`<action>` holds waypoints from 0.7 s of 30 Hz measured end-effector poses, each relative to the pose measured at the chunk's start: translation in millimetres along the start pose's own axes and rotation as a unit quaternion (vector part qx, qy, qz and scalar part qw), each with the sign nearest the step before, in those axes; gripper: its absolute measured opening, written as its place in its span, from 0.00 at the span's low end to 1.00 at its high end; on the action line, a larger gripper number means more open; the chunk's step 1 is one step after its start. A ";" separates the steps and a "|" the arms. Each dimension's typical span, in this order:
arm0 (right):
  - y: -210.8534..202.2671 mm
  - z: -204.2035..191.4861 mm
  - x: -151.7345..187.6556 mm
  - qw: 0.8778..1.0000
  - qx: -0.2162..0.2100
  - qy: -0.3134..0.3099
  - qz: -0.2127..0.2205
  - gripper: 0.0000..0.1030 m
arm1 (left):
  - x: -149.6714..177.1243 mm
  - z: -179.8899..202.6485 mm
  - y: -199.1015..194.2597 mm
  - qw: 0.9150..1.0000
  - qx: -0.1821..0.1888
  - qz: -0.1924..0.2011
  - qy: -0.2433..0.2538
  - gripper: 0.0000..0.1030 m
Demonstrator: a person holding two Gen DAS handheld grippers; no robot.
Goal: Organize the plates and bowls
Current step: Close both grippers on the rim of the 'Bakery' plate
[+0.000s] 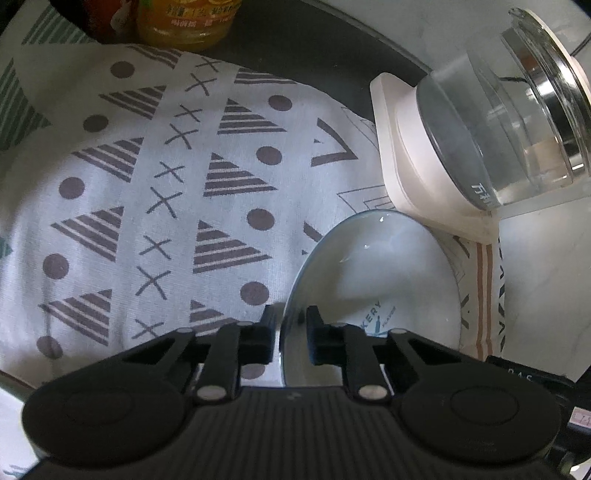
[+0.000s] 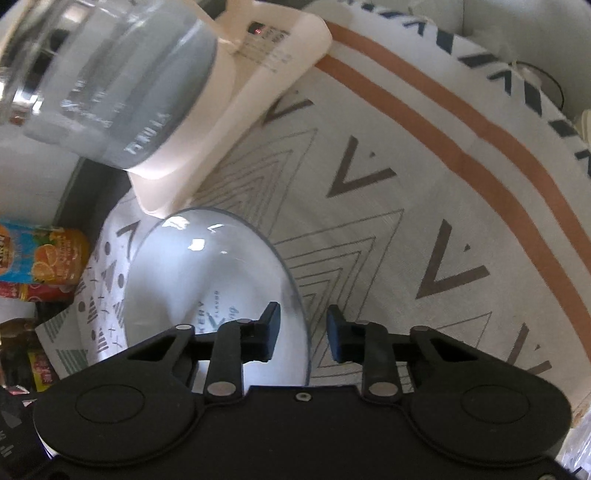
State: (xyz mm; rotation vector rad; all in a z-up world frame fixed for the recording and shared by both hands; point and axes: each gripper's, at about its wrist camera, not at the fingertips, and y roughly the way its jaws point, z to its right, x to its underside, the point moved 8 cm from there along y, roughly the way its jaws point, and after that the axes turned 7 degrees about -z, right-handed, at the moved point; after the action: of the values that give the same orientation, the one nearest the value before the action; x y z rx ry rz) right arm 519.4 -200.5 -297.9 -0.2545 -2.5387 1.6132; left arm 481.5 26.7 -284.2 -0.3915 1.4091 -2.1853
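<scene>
Left gripper (image 1: 291, 334) is clamping the plate (image 1: 380, 280): its 2 fingers (image 1: 267, 332) are pinching the plate's near-left rim, 1 pad outside and 1 inside. Right gripper (image 2: 303, 332) is straddling the opposite rim of the same plate (image 2: 207, 273), its fingers (image 2: 271, 328) sitting apart, with a visible gap on the outer side, so not pressing yet (likely about to close). Judging by this, 2 grippers are taking opposite edges to lift the wide, shallow plate level rather than tipping it. The plate is lying flat on the patterned cloth (image 1: 177, 192), its far rim just beside the white kettle base (image 1: 413, 155) carrying the glass kettle (image 1: 517, 122). An orange bottle (image 1: 188, 22) is standing well beyond the plate, at the cloth's far edge.
</scene>
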 end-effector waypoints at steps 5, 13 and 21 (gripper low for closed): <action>-3.9 -0.5 -0.1 1.000 -0.019 0.001 -0.002 0.15 | 0.3 -1.7 -1.5 1.000 0.008 0.004 -0.006 0.10; -25.0 -10.4 3.7 0.997 -0.057 -0.027 0.034 0.04 | 3.1 -11.1 -32.9 0.999 0.028 0.040 -0.002 0.08; -33.3 -29.8 11.7 0.995 -0.074 -0.052 0.049 0.05 | 8.2 -20.2 -62.1 0.997 0.032 0.074 -0.014 0.08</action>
State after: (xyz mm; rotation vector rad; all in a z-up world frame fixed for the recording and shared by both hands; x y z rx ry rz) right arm 511.3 -185.6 -254.9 -0.3227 -2.7703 1.5110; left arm 448.7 58.2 -236.6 -0.2835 1.3077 -2.0902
